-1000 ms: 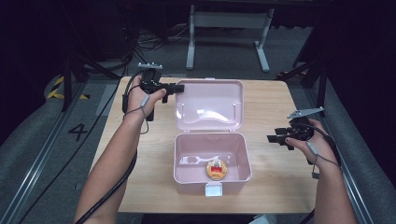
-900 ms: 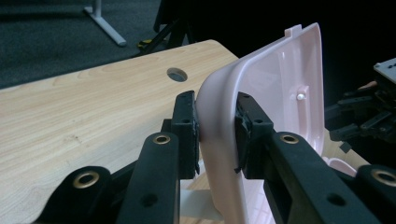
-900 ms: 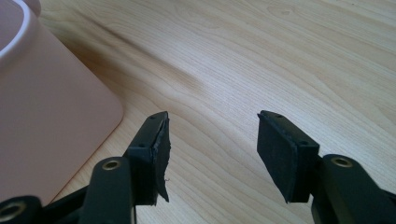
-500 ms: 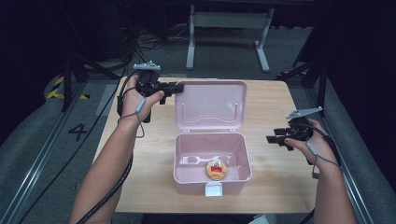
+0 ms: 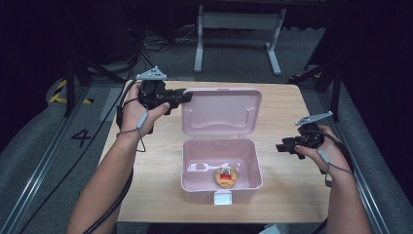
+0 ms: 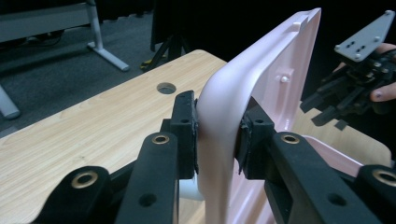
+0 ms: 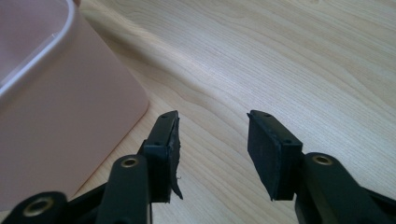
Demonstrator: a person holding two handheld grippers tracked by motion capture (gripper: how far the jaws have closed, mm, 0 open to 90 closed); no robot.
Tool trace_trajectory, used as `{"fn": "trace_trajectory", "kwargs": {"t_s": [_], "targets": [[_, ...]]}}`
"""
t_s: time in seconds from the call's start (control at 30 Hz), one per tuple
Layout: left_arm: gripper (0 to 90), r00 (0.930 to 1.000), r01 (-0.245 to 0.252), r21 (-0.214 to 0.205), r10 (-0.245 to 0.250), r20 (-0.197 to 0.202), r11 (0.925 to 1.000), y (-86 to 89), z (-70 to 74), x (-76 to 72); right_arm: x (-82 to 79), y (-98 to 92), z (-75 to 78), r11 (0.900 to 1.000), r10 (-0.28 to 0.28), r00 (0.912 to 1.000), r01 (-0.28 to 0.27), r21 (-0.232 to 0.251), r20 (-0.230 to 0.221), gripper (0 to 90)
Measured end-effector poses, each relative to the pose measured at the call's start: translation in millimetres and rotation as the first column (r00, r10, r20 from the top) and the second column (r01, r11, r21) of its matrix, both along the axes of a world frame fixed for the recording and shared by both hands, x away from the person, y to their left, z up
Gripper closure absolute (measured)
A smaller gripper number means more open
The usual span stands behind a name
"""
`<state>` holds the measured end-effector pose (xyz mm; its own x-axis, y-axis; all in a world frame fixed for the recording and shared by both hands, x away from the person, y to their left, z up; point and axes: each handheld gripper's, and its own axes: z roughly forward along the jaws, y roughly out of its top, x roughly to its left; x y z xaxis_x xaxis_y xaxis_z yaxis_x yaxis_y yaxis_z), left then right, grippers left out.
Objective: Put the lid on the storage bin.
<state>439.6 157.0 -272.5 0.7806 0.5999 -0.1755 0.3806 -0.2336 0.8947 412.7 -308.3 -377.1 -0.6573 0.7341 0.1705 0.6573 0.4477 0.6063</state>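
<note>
A pale pink box [image 5: 221, 168] is being shown on a light wood-grain table [image 5: 287, 105], its pale pink lid [image 5: 221, 111] at 12 o'clock of it. A white latch [image 5: 222, 197] is being seen at the box's 6 o'clock edge. Inside, a round orange-brown item [image 5: 225, 177] with a red and white centre is being displayed. Black jaws are being presented by the left gripper [image 6: 218, 135] and the right gripper [image 7: 212, 144], each topped by a grey plate.

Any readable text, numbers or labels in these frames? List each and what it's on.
"4": large dark numeral on the grey floor left of the table.
Round orange item in the pink box: has a red-and-white label, too small and blurred to read.
White latch tab on the box front: no legible marking.
Nothing else readable.
</note>
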Motion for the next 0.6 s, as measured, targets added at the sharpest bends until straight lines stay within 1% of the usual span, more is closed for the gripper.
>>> {"fn": "trace_trajectory", "kwargs": {"t_s": [0.03, 0.1, 0.13, 0.17, 0.23, 0.27, 0.37, 0.43, 0.5, 0.6], "targets": [[70.6, 1.0, 0.0, 0.0, 0.0, 0.0, 1.0, 0.0, 0.0, 0.0, 0.0, 0.0, 0.0, 1.0, 0.0, 1.0, 0.0, 0.0, 0.0, 55.2], [70.1, 0.9999, 0.01, 0.0, -0.01, 0.008, 0.9999, 0.7, 1.2, -5.4, -1.9, 0.4, 3.0, 1.0, 0.003, 1.0, -0.003, 0.005, -0.001, 57.9], [69.9, 0.9998, 0.011, 0.001, -0.011, 0.016, 0.9999, 0.4, 1.5, -8.4, -2.6, 0.6, 4.1, 0.9999, 0.007, 1.0, -0.007, 0.008, 0.0, 58.3], [69.7, 0.9994, 0.012, 0.01, -0.013, 0.031, 0.9999, 0.1, 2.0, -11.8, -3.7, 1.0, 5.6, 0.9999, 0.008, 1.0, -0.008, 0.008, -0.001, 58.8], [69.4, 0.9993, 0.012, 0.012, -0.012, 0.036, 0.9999, 0.0, 2.1, -13.3, -4.5, 1.8, 6.8, 0.9998, 0.016, 0.9999, -0.016, 0.015, 0.0, 59.5], [69.1, 0.9989, 0.017, 0.01, -0.017, 0.042, 0.9998, 0.0, 2.2, -17.4, -5.5, 2.9, 7.8, 0.9995, 0.025, 0.9997, -0.025, 0.019, -0.004, 59.8], [67.9, 0.9988, 0.03, -0.001, -0.03, 0.038, 0.9996, 1.7, 1.6, -21.0, -6.7, 5.4, 7.7, 0.9966, 0.058, 0.9981, -0.057, 0.06, -0.021, 60.1], [66.7, 0.9987, 0.041, -0.011, -0.04, 0.031, 0.9991, 2.3, 1.0, -24.7, -7.3, 6.9, 8.6, 0.9949, 0.074, 0.9971, -0.072, 0.07, -0.021, 60.9], [66.1, 0.9986, 0.044, -0.012, -0.044, 0.031, 0.999, 2.6, 0.8, -26.7, -7.9, 7.7, 9.6, 0.9943, 0.077, 0.9968, -0.075, 0.076, -0.021, 61.1], [65.1, 0.9974, 0.057, -0.013, -0.056, 0.045, 0.9983, 2.9, -0.1, -34.0, -10.3, 9.9, 13.0, 0.9921, 0.087, 0.9959, -0.085, 0.092, -0.024, 62.2]]}}
